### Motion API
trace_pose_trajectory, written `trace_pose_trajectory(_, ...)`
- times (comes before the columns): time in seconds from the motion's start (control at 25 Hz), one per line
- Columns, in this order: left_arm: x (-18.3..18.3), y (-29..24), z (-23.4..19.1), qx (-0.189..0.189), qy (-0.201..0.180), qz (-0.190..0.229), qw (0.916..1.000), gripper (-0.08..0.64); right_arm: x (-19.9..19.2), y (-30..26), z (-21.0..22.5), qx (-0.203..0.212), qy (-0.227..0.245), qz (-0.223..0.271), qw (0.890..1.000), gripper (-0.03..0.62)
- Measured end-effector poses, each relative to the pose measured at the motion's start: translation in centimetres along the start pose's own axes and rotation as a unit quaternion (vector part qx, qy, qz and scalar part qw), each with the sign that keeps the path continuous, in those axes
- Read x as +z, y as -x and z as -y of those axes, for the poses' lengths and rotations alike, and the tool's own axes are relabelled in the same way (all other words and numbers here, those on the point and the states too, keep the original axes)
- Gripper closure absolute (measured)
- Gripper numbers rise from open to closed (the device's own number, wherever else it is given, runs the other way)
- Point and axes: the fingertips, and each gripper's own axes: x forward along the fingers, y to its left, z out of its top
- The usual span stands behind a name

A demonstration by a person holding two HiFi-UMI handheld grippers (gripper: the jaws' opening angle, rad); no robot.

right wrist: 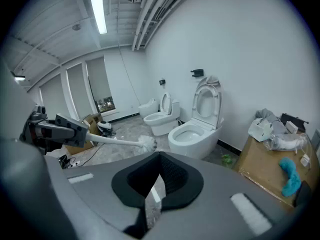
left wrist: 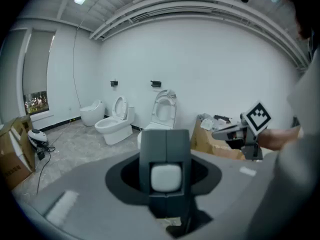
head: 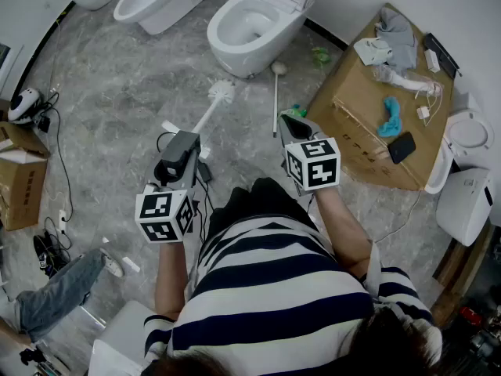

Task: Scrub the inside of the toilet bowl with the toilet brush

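The left gripper (head: 186, 143) is clamped on the near end of the toilet brush (head: 211, 110). In the left gripper view, the jaws of the left gripper (left wrist: 165, 134) sit closed around the white butt of the handle. The brush runs away from the person, roughly level above the grey marbled floor (head: 117, 92). Its bristled head stops just short of the front of the toilet bowl (head: 249, 23) and is not in it. The bowl stands at the far side against the wall with its lid raised, and nothing is touching it. To the right, the right gripper (head: 291, 125) is held at about the same height with its jaws drawn together at the tips. In its own view, the right gripper (right wrist: 159, 159) has nothing between the jaws (only a thin wedge of floor shows through lower down). That view also shows the brush (right wrist: 125, 143) crossing from the left toward the open bowl (right wrist: 192, 134). A white rod with a rounded end (head: 275, 92) lies on the floor between the bowl and the right gripper. On the right stands a cardboard box (head: 352, 100) carrying a blue cloth (head: 391, 116) and a black phone (head: 401, 147). A second toilet (head: 153, 2) stands at the far left.
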Motion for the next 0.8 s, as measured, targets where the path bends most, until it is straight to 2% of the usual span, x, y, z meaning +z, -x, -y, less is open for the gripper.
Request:
trace_pose_trajectory(0.24,0.2,-0.8,-2.2,-0.008,0.01,0.001,0.9999,0.56,0.6,-1.2,-1.6,0.005,-0.02,0.006,1.0,0.598)
trace_pose_trajectory(0.56,-0.2,-1.1,-5.4,-0.018,0.017,-0.002,0.9997,0.56,0.4,-3.1,-3.8,0.0,-0.023,-0.013,1.0,0.597)
trace_pose_trajectory(0.8,-0.1,-2.8,-6.3,-0.028,0.019,-0.011,0.9994,0.56,0.3,-4.4,-3.5,0.002,-0.028,-0.019,0.999,0.597)
